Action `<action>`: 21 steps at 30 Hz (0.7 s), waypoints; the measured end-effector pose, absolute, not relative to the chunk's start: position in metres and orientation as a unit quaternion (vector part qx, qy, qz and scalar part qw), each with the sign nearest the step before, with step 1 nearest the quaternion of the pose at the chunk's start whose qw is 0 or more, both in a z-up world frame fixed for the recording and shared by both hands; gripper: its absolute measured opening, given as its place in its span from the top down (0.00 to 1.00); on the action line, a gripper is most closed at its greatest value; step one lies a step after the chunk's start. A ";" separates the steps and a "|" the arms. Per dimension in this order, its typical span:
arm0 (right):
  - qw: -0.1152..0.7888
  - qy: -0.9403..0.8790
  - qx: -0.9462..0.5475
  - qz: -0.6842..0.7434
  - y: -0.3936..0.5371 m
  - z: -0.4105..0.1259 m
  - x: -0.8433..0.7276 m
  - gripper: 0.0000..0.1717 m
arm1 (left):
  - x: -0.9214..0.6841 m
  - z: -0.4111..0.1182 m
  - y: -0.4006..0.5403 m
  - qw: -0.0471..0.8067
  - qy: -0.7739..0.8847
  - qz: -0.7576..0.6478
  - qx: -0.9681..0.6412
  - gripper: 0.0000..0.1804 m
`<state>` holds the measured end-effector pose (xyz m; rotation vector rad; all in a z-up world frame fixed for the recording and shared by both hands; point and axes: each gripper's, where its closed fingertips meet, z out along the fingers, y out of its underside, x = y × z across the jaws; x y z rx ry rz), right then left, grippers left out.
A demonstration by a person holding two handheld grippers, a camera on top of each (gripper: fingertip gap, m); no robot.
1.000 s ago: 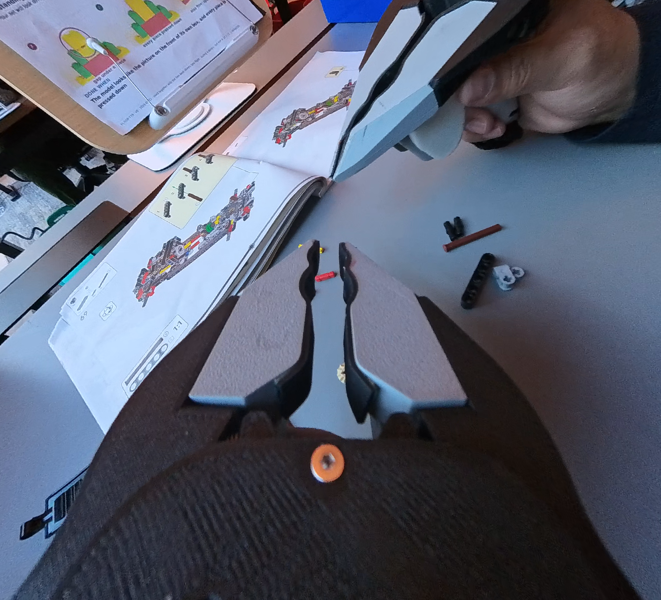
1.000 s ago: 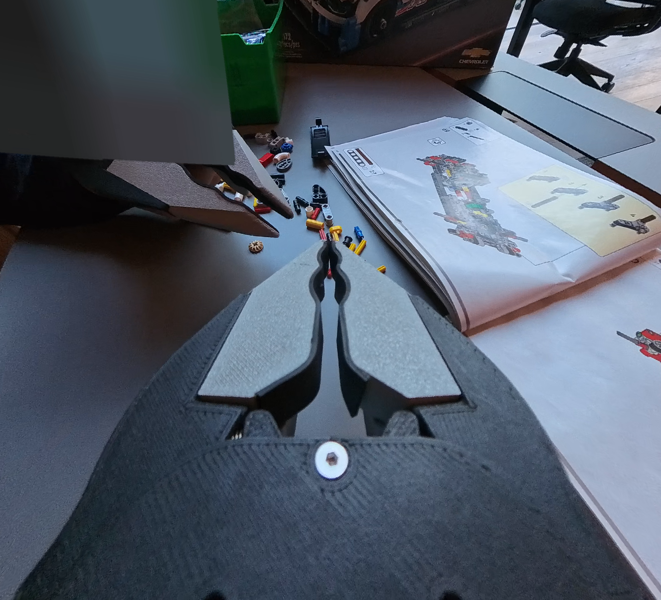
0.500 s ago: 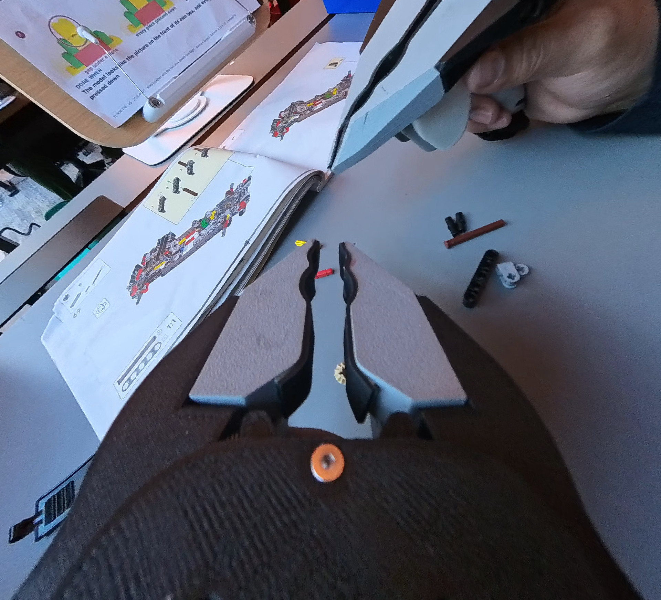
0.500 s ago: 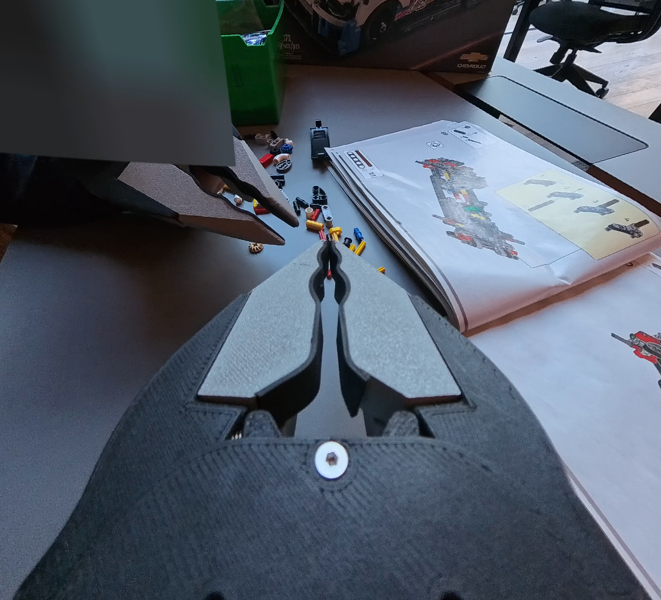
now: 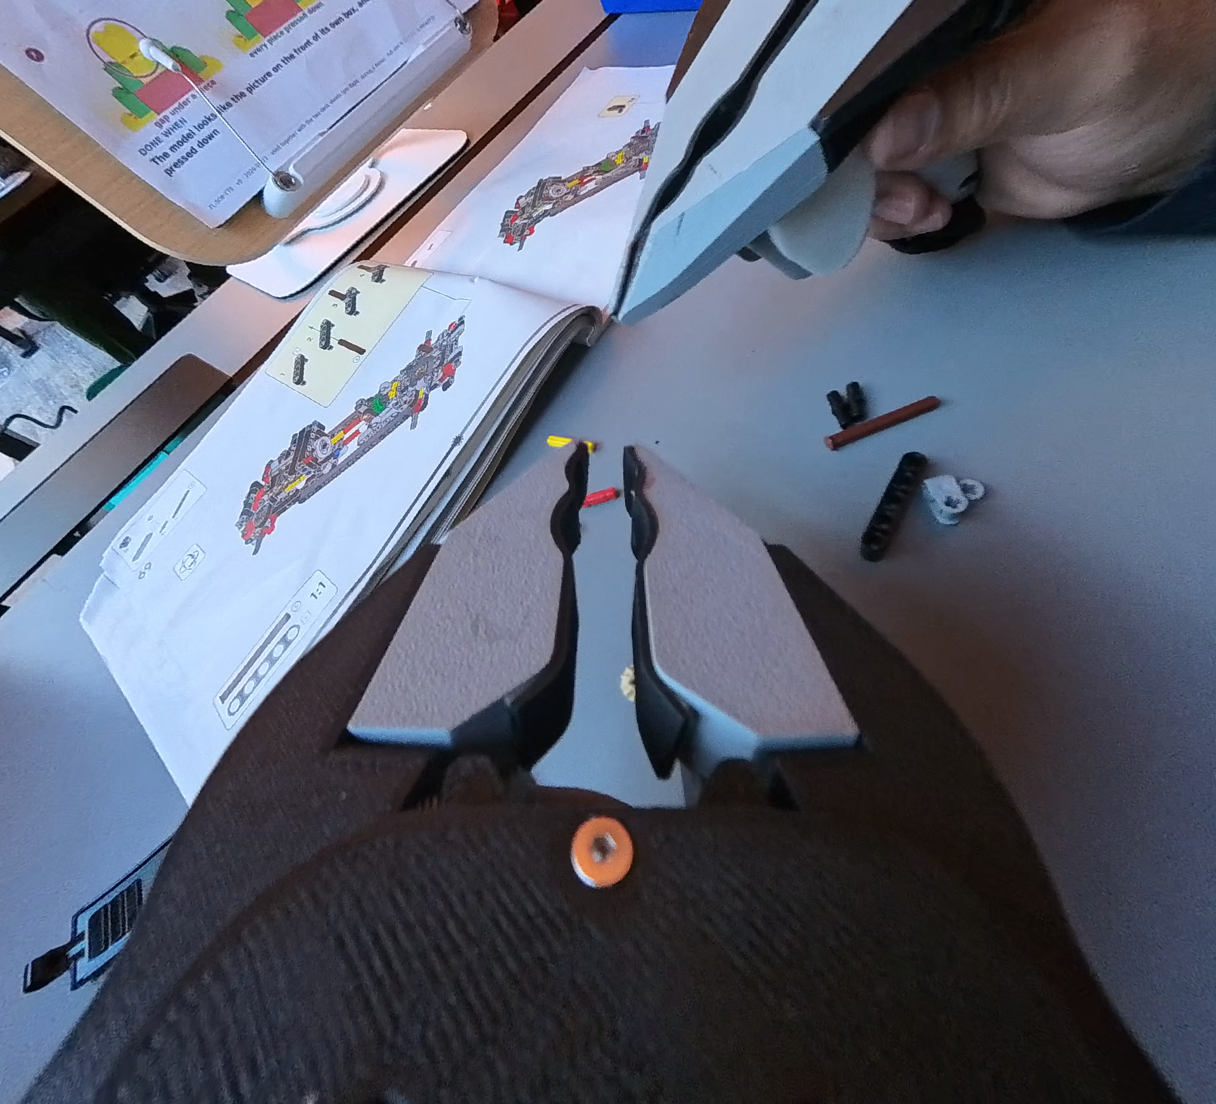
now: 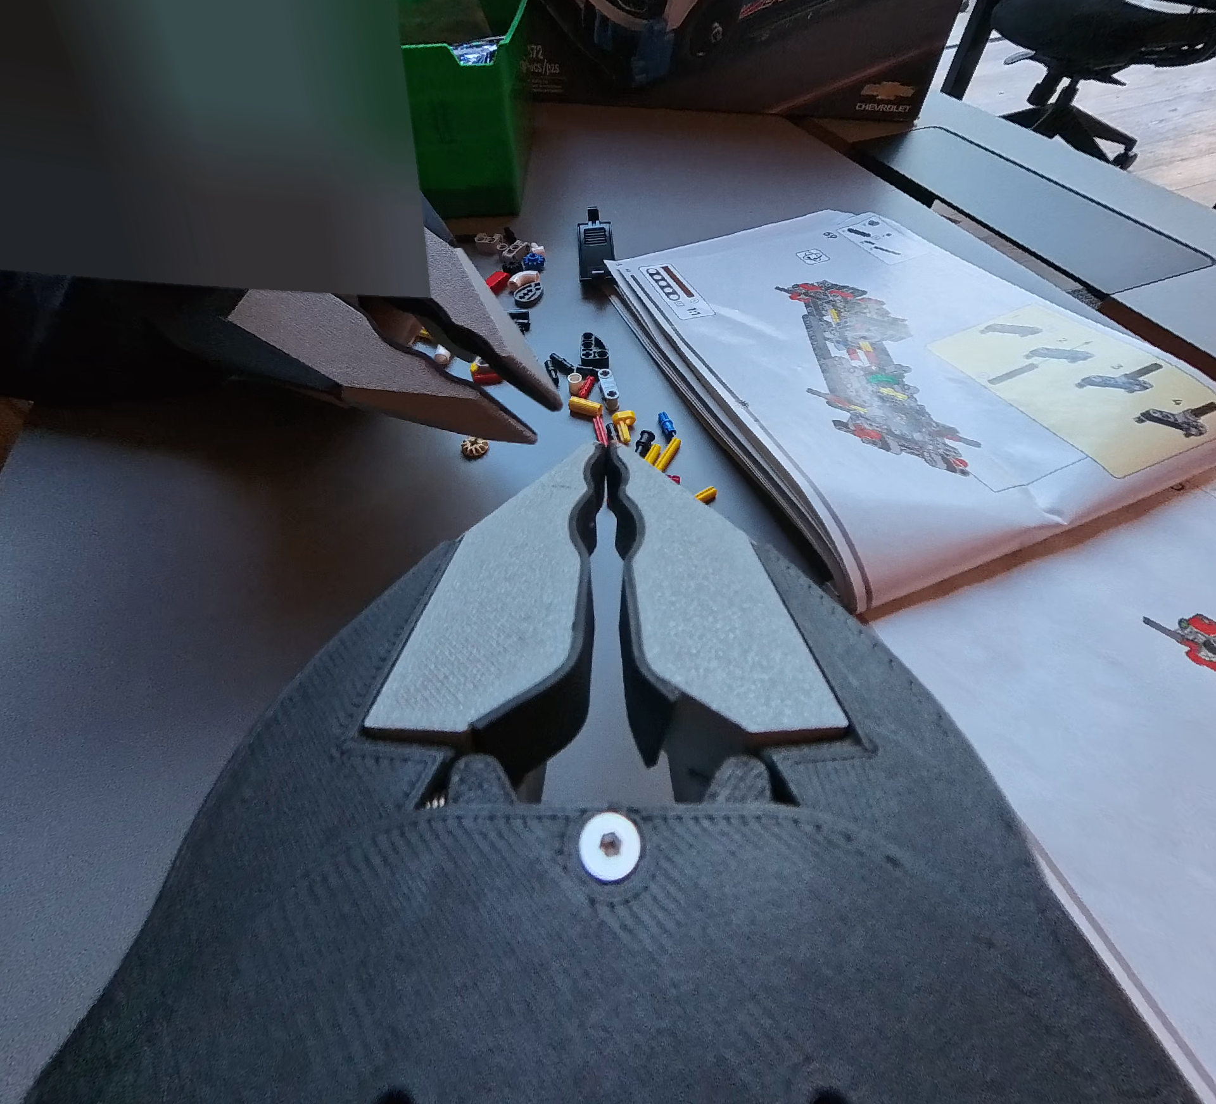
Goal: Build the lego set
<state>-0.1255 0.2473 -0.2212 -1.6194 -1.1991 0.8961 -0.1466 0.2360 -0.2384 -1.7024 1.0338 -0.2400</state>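
Hiding part of a red pin [image 5: 600, 496], the left tool [image 5: 602, 454] gapes narrowly; right tool [image 6: 606, 449] closed.

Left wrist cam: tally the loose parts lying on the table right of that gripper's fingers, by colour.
Black: 2, a beam and a stubby connector (possibly two pins side by side)
Brown: 1, an axle
Light grey: 1, a small joiner
Total: 4
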 end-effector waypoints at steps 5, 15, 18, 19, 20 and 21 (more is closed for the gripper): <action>0.439 -0.496 -0.658 0.359 0.246 -0.229 -0.130 1.00 | -0.148 -0.235 0.237 0.542 0.428 -0.104 -0.716 0.96; 0.460 -0.520 -0.644 0.320 0.240 -0.229 -0.141 1.00 | -0.136 -0.214 0.231 0.598 0.431 -0.094 -0.669 0.99; 0.460 -0.528 -0.649 0.298 0.239 -0.235 -0.142 1.00 | -0.138 -0.204 0.234 0.629 0.414 -0.080 -0.654 0.99; 0.460 -0.532 -0.651 0.284 0.239 -0.238 -0.141 1.00 | -0.140 -0.202 0.236 0.636 0.406 -0.068 -0.653 0.99; 0.464 -0.534 -0.654 0.268 0.240 -0.240 -0.138 1.00 | -0.143 -0.200 0.236 0.643 0.398 -0.058 -0.652 0.99; 0.469 -0.534 -0.658 0.250 0.243 -0.242 -0.136 0.99 | -0.144 -0.198 0.234 0.651 0.388 -0.054 -0.650 1.00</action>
